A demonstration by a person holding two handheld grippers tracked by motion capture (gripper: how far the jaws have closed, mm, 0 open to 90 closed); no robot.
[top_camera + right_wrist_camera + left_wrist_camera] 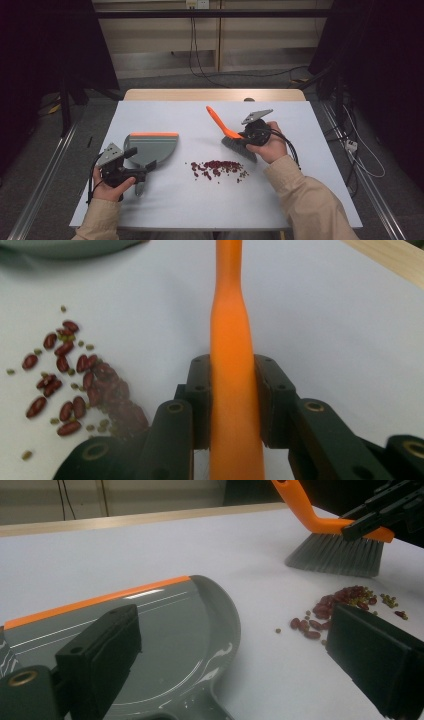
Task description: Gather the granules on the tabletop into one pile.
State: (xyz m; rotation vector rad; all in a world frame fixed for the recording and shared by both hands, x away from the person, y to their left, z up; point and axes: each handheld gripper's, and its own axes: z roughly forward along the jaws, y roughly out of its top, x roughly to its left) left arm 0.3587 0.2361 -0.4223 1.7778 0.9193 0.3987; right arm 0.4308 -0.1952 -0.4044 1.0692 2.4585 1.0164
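Here, at the near left of the bench (pixel 165 200), the left gripper (pixel 141 175) is held in the person's left hand (pixel 111 186), its jaws spread wide and pressing on nothing. The grey dustpan (pixel 152 148) with the orange front edge (pixel 154 134) is laid flat just beyond it, with its handle end reaching towards the jaws; whether the handle is touched cannot be told. In the left gripper view the dustpan (pixel 165 640) is seen between and beyond the two open jaws. Near the middle of the bench a scatter of red beans (pixel 216 167) mixed with small green ones is spread. Just to its far right, the brush (pixel 239 146) is held with its grey bristles down by the beans. Its orange handle (pixel 232 370) is clamped by the right gripper (pixel 246 136), closed on it, in the right hand (pixel 272 145).
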